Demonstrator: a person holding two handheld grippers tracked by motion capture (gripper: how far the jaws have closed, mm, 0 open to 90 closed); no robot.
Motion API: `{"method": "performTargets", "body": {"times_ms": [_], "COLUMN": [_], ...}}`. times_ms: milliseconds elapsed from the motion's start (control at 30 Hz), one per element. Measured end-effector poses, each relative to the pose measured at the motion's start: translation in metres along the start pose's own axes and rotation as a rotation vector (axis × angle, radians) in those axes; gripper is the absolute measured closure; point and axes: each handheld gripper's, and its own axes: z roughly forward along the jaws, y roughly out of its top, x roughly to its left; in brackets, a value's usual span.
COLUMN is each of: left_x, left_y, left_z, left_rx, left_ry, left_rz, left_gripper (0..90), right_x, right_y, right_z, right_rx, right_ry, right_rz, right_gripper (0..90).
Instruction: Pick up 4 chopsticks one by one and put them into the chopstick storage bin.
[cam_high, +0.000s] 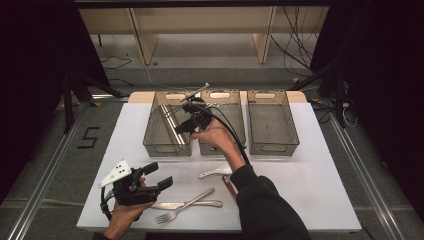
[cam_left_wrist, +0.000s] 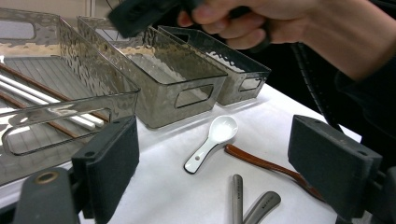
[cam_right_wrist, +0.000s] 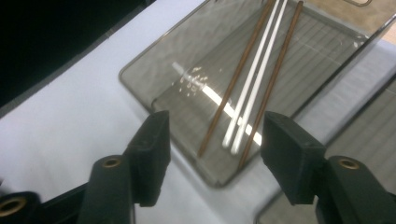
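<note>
Three clear grey bins stand in a row at the far side of the white table (cam_high: 310, 190). The left bin (cam_high: 155, 142) holds four chopsticks (cam_right_wrist: 252, 88), two brown and two white, lying side by side along its ribbed floor; the white pair is between the brown ones. The middle bin (cam_high: 235, 125) and the right bin (cam_high: 290, 135) look empty, as far as the pictures show.

The right gripper (cam_high: 186, 120) hangs above the left bin, its jaws well apart with nothing between them; in its own view the chopsticks lie below, in the gap between the jaws. The left gripper (cam_high: 159, 176) is near the front left of the table, jaws wide and empty.

In front of the bins lie a white spoon (cam_left_wrist: 208, 144), a brown spoon (cam_left_wrist: 261, 163), a fork (cam_high: 182, 206) and a knife (cam_high: 190, 204).
</note>
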Motion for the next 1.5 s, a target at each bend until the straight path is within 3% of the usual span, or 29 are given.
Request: {"method": "performTargets", "body": {"times_ms": [100, 233, 567, 900, 1500], "left_x": [0.000, 0.000, 0.000, 0.000, 0.001], "left_y": [0.000, 0.000, 0.000, -0.001, 0.000], "left_z": [0.000, 0.000, 0.001, 0.001, 0.003], "left_rx": [0.000, 0.005, 0.005, 0.005, 0.009], "left_ry": [0.001, 0.002, 0.005, 0.006, 0.005], "left_rz": [0.000, 0.002, -0.001, 0.000, -0.005], "left_gripper": [16.1, 16.1, 16.1, 16.1, 16.1], "right_x": [0.005, 0.009, 0.002, -0.006, -0.007], "right_y": [-0.011, -0.029, -0.063, -0.084, -0.102], "right_z": [-0.011, -0.024, -0.038, -0.035, -0.020], "right_rx": [0.012, 0.016, 0.056, 0.111, 0.177], "right_ry": [-0.016, -0.001, 0.007, 0.015, 0.043], "right_rz": [-0.033, -0.060, -0.131, -0.183, -0.242], "right_gripper": [39.5, 37.5, 34.4, 32.1, 29.3]}}
